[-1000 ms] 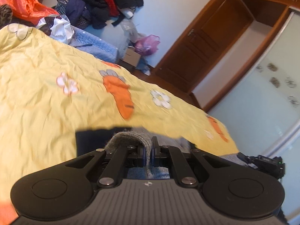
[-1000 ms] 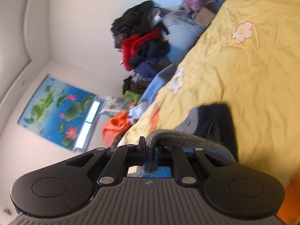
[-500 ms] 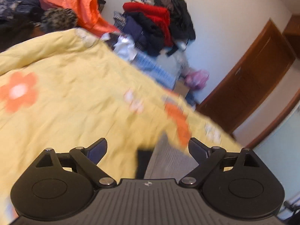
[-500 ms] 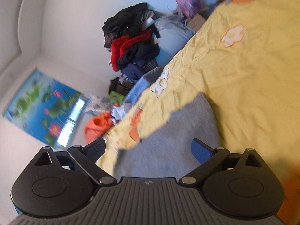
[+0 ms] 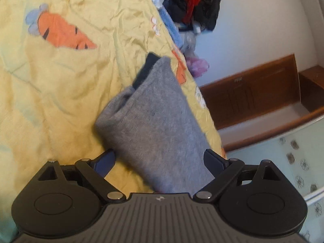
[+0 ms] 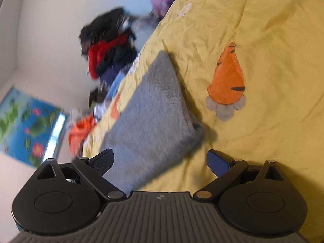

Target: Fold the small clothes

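Note:
A folded grey knit garment [image 5: 154,121] lies on the yellow bed cover [image 5: 60,91]; a dark piece [image 5: 144,70] shows under its far end. My left gripper [image 5: 160,160] is open, its fingers wide apart just short of the garment's near end. In the right wrist view the same grey garment [image 6: 149,117] lies on the yellow cover [image 6: 263,50]. My right gripper [image 6: 160,160] is open and empty, with its left finger over the garment's near edge.
A heap of red, black and blue clothes [image 5: 192,2] sits beyond the bed's far edge, also in the right wrist view [image 6: 109,46]. A brown wooden door [image 5: 253,93] and a glass wardrobe panel [image 5: 293,158] stand to the right. A blue flower poster [image 6: 26,125] hangs on the wall.
Both grippers were shut on the garment's edge a second ago, then opened and let it go. The garment now lies folded on the cover, and both grippers have pulled back and turned.

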`<state>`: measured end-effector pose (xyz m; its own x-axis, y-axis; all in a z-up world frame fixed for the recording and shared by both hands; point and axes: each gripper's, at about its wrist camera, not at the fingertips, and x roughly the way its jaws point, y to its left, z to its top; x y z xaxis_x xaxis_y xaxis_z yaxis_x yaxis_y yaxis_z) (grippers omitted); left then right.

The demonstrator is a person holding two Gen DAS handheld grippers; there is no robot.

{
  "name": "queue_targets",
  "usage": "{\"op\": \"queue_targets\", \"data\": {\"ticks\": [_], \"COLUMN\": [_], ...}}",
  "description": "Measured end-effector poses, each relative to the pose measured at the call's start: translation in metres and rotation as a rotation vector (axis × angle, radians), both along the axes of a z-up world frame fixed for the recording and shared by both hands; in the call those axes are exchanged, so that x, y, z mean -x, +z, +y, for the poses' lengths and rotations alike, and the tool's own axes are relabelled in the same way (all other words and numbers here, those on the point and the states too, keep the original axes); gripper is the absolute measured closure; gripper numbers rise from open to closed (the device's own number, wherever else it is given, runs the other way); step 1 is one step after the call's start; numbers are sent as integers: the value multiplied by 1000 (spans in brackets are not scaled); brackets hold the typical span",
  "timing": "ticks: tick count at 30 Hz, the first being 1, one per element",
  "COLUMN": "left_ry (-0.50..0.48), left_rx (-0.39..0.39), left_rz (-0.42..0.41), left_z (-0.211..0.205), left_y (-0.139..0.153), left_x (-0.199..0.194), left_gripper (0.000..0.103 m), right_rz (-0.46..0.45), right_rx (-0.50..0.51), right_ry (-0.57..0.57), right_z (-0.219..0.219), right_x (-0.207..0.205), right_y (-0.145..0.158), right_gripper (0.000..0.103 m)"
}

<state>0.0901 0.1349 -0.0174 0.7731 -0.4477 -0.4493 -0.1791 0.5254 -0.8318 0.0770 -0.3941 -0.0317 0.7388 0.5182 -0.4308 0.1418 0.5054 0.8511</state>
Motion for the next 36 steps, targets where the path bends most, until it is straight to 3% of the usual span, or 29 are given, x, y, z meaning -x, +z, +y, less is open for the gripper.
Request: {"op": "queue_targets", "data": {"ticks": [4, 8, 9, 10, 11, 12, 13, 14, 18, 22, 26, 30, 34, 36], "left_ry": [0, 32, 39, 46, 52, 57, 66, 71, 57, 27, -12, -60, -106, -153], "left_rx": [64, -27, -53, -84, -114, -140, -166, -192, -259, -302, -294, -317, -294, -370], "left_rz": [-24, -17, -11, 1, 13, 31, 57, 81, 50, -59, -96, -64, 38, 69], "left_z": [-17, -29, -31, -33, -35, -34, -34, -33, -37, -40, -29, -8, 13, 11], "left_y": [-3, 1, 1, 1, 0, -3, -6, -9, 2, 37, 59, 54, 26, 15], "left_x": [-16, -31, -33, -36, -39, -39, -41, -43, -38, -18, 16, 75, 133, 151], "left_gripper": [7, 8, 11, 27, 39, 65, 91, 95, 97, 98, 98, 98, 97, 94], "right_rz": [-22, -50, -57, -59, -58, -46, -24, 8, -2, -60, -112, -116, -40, -3], "right_rx": [51, 149, 168, 189, 204, 214, 215, 208, 153, 113, 48, 15, 12, 62], "right_ry": [-66, -75, -88, -98, -106, -120, -130, -128, -118, -105, -57, 21, 83, 107], "right_z": [22, 45, 48, 50, 50, 50, 48, 45, 41, 36, 30, 24, 21, 25], "right_x": [-28, -52, -55, -59, -61, -64, -67, -69, -69, -60, -39, 7, 69, 93], "right_y": [0, 0, 0, -1, -3, -5, -9, -14, -21, 2, 27, 33, 16, 6], "right_gripper": [6, 7, 15, 20, 36, 58, 72, 92, 92, 93, 93, 93, 93, 91]}}
